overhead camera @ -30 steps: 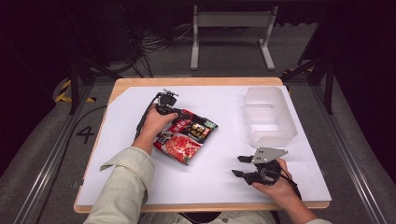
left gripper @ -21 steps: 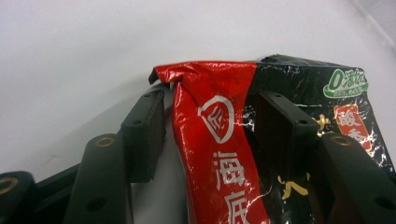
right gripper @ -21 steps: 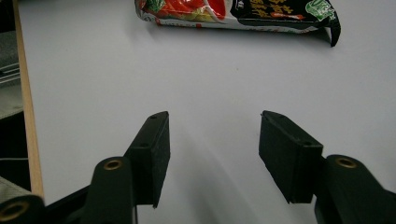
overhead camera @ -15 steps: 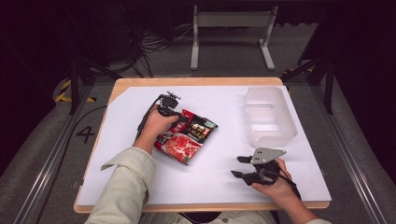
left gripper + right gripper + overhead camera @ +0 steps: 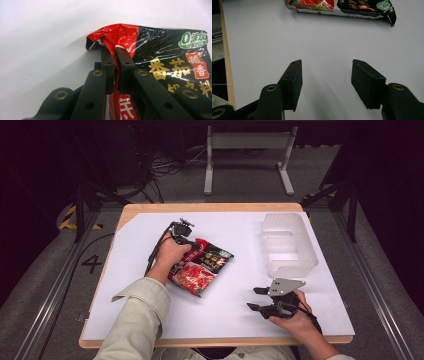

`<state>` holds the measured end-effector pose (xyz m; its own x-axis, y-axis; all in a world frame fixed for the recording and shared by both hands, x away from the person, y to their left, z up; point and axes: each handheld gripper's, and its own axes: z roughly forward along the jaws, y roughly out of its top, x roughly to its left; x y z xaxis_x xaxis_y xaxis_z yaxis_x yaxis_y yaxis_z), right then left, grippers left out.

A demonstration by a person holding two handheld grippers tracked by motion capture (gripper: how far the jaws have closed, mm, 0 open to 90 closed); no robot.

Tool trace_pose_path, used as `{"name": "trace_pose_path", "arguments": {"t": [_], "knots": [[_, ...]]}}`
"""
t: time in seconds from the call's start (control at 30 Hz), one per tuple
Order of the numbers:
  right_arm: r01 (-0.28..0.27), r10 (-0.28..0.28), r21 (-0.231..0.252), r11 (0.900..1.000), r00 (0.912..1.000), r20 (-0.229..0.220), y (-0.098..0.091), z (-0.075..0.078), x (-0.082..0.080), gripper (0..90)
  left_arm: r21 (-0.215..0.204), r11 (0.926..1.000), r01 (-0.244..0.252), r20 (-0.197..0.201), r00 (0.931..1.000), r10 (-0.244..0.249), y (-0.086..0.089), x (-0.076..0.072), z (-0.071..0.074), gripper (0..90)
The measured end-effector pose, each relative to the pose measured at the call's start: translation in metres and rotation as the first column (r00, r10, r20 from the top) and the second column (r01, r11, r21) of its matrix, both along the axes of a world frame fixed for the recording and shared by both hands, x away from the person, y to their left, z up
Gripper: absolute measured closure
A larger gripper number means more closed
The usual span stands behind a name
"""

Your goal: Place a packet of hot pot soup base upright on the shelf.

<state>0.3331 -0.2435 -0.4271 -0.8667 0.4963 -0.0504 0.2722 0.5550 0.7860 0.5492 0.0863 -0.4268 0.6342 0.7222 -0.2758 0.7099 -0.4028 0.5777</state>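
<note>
A person's left gripper (image 5: pixel 115 53) is pinching the crumpled red corner of a sauce packet (image 5: pixel 202 264) lying mid-table, a clamp the left gripper view is making plain; the right gripper (image 5: pixel 256 299), at five o'clock, is hovering with jaws spread over bare white table (image 5: pixel 324 45); a clear plastic bin (image 5: pixel 288 242) is sitting at two o'clock

Lab: dark floor cables (image 5: pixel 165 167), metal stand (image 5: pixel 248 150)

Bright even table light, dark surroundings, glare on packet (image 5: pixel 160 47) foil
</note>
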Motion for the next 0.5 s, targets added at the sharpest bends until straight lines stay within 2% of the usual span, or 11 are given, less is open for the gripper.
{"name": "trace_pose_path", "arguments": {"t": [0.23, 0.33, 0.4, 0.5], "knots": [[0.006, -0.006, -0.004, 1.0, 1.0, -0.001, -0.001, -0.001, 0.001, 42.4, -0.061, 0.9981, 0.005, 0.024, 0.9997, -0.004, 0.008, -0.007, 0.02, 87.0], [0.008, -0.008, -0.003, 1.0, 1.0, -0.001, -0.001, 0.0, 0.001, 42.4, -0.098, 0.995, 0.021, 0.038, 0.9991, -0.017, 0.014, -0.011, 0.027, 87.0], [0.009, -0.009, -0.002, 1.0, 1.0, 0.0, -0.001, 0.0, 0.001, 42.4, -0.107, 0.994, 0.02, 0.04, 0.9991, -0.016, 0.016, -0.012, 0.03, 87.1], [0.011, -0.011, -0.002, 0.9999, 0.9999, 0.0, -0.001, 0.0, 0.001, 42.4, -0.142, 0.9895, 0.029, 0.065, 0.9977, -0.02, 0.021, -0.019, 0.039, 87.3]]}}
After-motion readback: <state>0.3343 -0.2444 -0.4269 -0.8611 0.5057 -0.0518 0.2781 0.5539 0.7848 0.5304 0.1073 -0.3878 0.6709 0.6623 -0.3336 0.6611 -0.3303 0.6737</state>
